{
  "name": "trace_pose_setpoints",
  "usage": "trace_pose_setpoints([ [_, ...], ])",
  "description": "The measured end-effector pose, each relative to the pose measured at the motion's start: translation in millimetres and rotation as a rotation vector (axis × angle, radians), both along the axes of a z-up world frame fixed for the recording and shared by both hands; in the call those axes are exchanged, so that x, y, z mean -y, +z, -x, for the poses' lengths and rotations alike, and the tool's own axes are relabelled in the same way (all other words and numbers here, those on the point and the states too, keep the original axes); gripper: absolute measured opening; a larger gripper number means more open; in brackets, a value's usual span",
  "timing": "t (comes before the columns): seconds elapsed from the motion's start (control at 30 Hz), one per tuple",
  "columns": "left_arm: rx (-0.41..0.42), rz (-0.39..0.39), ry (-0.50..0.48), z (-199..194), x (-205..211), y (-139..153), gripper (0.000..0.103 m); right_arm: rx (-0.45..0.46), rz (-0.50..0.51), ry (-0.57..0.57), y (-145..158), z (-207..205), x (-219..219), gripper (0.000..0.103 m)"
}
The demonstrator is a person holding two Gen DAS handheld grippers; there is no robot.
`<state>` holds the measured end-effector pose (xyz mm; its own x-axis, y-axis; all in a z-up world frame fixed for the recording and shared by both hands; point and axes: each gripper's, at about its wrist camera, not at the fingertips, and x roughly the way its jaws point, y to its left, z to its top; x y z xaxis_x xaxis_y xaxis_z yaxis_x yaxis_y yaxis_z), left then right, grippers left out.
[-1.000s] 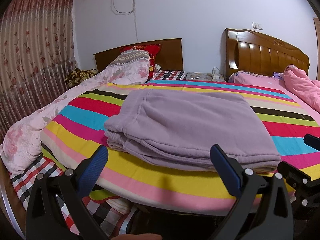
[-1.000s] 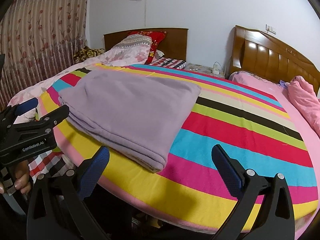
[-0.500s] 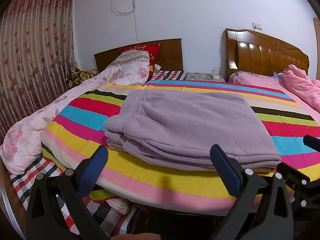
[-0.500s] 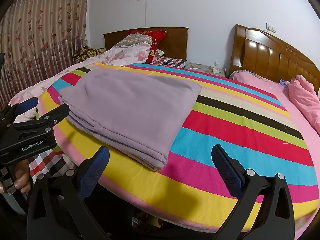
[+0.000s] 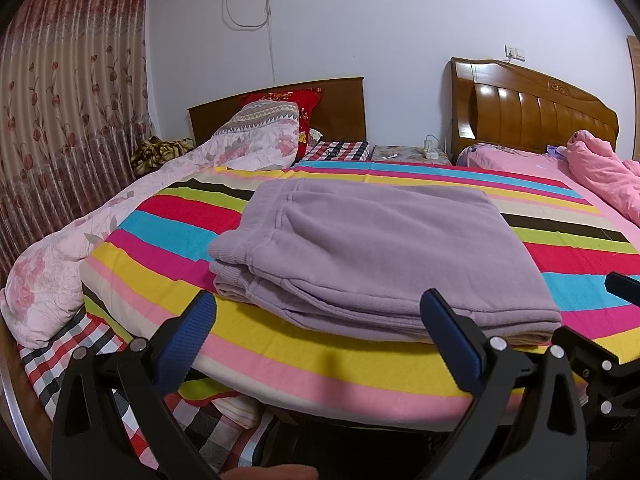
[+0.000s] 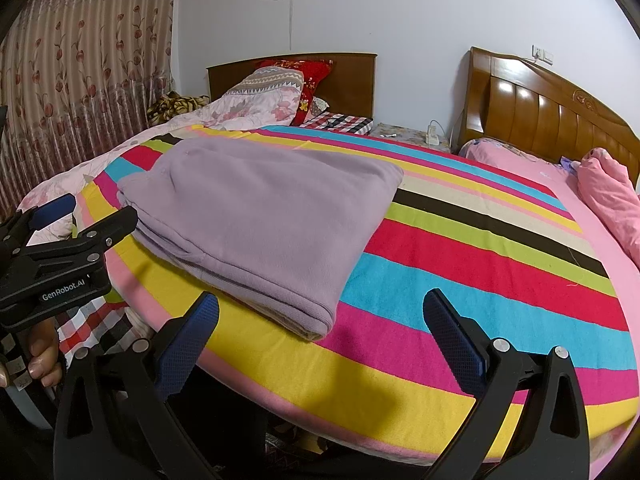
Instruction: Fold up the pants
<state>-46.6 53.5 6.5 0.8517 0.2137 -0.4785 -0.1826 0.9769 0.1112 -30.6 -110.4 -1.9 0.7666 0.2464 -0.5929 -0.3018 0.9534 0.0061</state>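
Observation:
Lilac fleece pants (image 5: 372, 256) lie folded in a flat rectangular stack on the striped blanket (image 5: 168, 236), waistband to the left. My left gripper (image 5: 318, 316) hangs open just off the bed's near edge, in front of the stack, holding nothing. In the right wrist view the same pants (image 6: 264, 216) lie left of centre, and my right gripper (image 6: 320, 316) is open and empty, near the stack's right corner. The left gripper (image 6: 68, 220) shows at the left edge of that view, held by a hand (image 6: 40, 356).
A floral quilt (image 5: 80, 248) and pillows (image 5: 272, 120) lie left and behind. A pink bed (image 6: 560, 176) with a bundled pink blanket (image 6: 612, 196) sits to the right. Wooden headboards (image 5: 532, 116) stand against the wall; a curtain (image 5: 60, 120) hangs left. A checked sheet (image 5: 80, 344) drapes over the bed's edge.

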Motion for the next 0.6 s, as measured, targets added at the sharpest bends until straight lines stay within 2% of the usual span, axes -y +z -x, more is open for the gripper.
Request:
trace_pose_setpoints([
  [0.6, 0.011, -0.007, 0.013, -1.1, 2.8, 1.7, 0.102, -0.003, -0.001, 0.001, -1.2, 1.5, -0.4, 0.099],
])
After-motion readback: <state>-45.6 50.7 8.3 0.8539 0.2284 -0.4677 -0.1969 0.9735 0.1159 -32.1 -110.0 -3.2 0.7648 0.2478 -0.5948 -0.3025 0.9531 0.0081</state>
